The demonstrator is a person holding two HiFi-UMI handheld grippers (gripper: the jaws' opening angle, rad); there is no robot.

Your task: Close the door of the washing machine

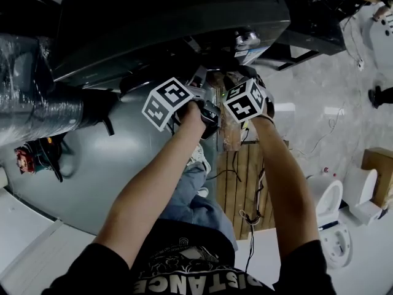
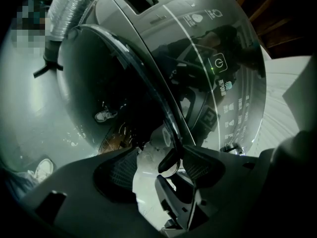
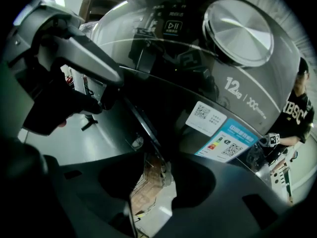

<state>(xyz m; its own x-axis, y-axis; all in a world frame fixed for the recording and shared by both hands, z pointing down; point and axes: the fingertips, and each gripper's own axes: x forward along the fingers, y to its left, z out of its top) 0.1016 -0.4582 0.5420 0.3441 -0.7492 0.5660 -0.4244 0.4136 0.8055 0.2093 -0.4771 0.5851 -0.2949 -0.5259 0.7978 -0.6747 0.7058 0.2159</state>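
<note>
The washing machine (image 1: 172,23) is dark with a glossy curved front (image 2: 218,43) that carries a power symbol and a silver dial (image 3: 238,31). Its big round grey door (image 1: 116,165) stands open to the left, and its thin rim (image 2: 158,103) runs down towards me. Both of my grippers sit side by side at that rim. The left gripper (image 2: 158,157) has its jaws apart, with the rim's end and a dark hook-shaped part between them. The right gripper (image 3: 157,157) is also open, straddling the rim, and floor shows through the gap. The left gripper's dark body (image 3: 74,58) fills the upper left of the right gripper view.
A foil-wrapped duct (image 1: 37,109) lies at the left above a red object (image 1: 24,158). A wooden pallet (image 1: 242,177) with cables sits under my arms. White toilets (image 1: 331,208) and a cardboard box (image 1: 381,165) stand at the right. A person (image 3: 297,113) stands beyond the machine.
</note>
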